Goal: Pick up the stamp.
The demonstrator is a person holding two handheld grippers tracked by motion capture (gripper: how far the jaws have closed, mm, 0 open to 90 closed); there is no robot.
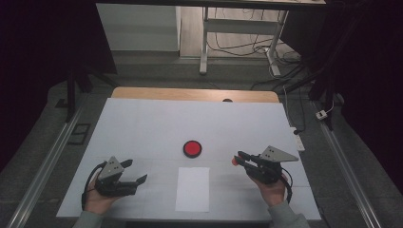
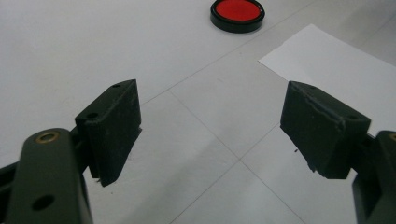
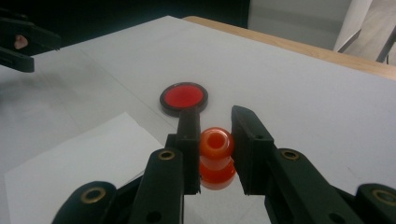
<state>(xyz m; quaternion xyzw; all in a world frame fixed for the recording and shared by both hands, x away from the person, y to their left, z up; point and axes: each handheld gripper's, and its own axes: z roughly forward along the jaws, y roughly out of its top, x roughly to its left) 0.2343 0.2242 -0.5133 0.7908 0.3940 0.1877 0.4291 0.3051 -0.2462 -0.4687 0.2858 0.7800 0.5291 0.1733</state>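
Observation:
My right gripper is shut on a small orange spool-shaped piece, held upright between the pads just above the white table cover; in the high view this gripper sits right of centre with the orange piece at its tip. A round red disc with a black rim lies in the middle of the table, ahead of the held piece. My left gripper rests at the near left, jaws wide apart with nothing between them.
A white sheet of paper lies near the front edge between the two hands, also in the left gripper view. The white cover ends at a wooden table edge at the back. Dark floor, rails and desk legs surround the table.

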